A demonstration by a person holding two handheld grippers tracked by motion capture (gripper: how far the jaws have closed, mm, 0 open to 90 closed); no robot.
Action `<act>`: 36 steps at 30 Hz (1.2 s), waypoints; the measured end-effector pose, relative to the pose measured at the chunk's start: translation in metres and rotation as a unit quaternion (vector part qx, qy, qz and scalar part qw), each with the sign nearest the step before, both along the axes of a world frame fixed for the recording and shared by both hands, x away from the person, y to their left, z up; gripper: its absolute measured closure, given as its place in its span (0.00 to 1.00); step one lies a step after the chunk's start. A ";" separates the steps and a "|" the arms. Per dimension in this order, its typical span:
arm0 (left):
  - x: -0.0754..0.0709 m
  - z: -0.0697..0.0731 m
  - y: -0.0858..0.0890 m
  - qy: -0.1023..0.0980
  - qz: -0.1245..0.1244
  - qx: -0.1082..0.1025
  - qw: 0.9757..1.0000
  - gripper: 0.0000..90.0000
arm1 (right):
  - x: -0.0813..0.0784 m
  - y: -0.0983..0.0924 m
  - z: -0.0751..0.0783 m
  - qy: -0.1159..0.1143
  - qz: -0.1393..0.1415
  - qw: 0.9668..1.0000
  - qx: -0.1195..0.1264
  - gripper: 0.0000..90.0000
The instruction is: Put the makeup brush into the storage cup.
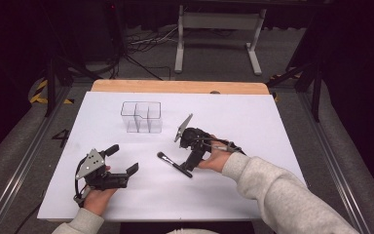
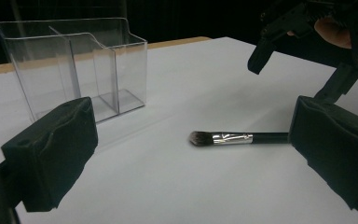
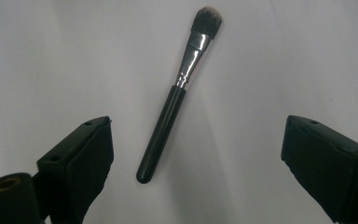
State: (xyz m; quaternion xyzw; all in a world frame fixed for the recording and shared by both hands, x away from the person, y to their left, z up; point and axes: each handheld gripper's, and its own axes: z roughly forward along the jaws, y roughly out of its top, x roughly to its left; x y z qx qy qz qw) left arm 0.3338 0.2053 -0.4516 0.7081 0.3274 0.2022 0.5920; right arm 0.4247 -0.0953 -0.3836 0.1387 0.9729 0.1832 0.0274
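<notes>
The makeup brush lies flat on the white tabletop, in front of the clear organizer and a little to its right, well apart from it. Its dark bristle tip points back toward the organizer's side, and the black handle runs away from it toward the person's edge. A silver ferrule joins bristles to handle.

The right gripper is right over that handle end, pointed down at the sheet, farther from the organizer than the bristles are. In the right gripper view its claw stands spread wide, one black pad on either side of the brush, and neither pad touches it. The handle sits in the gap, slanted, closer to the left-hand pad in that picture. Nothing is pinched.

The left gripper rests low on the person's side of the organizer, slightly to its left, held in the left hand. Its claw is spread open too, with nothing between the pads. In the left gripper view the organizer shows three compartments, all transparent walls, standing upright on the sheet. The brush lies to its right there, bristles facing the organizer, with the right gripper hanging above the handle end.

The right hand wears a grey sleeve.
</notes>
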 end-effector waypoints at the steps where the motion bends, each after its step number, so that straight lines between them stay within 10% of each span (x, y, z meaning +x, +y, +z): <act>1: 0.000 0.000 0.000 0.000 0.000 0.000 1.000 0.02 | 0.000 0.001 -0.002 0.001 0.001 1.000 -0.001 0.12; 36: 0.002 -0.001 -0.002 0.006 -0.008 -0.001 1.000 0.02 | -0.001 0.012 -0.032 0.019 -0.003 0.999 -0.046 0.29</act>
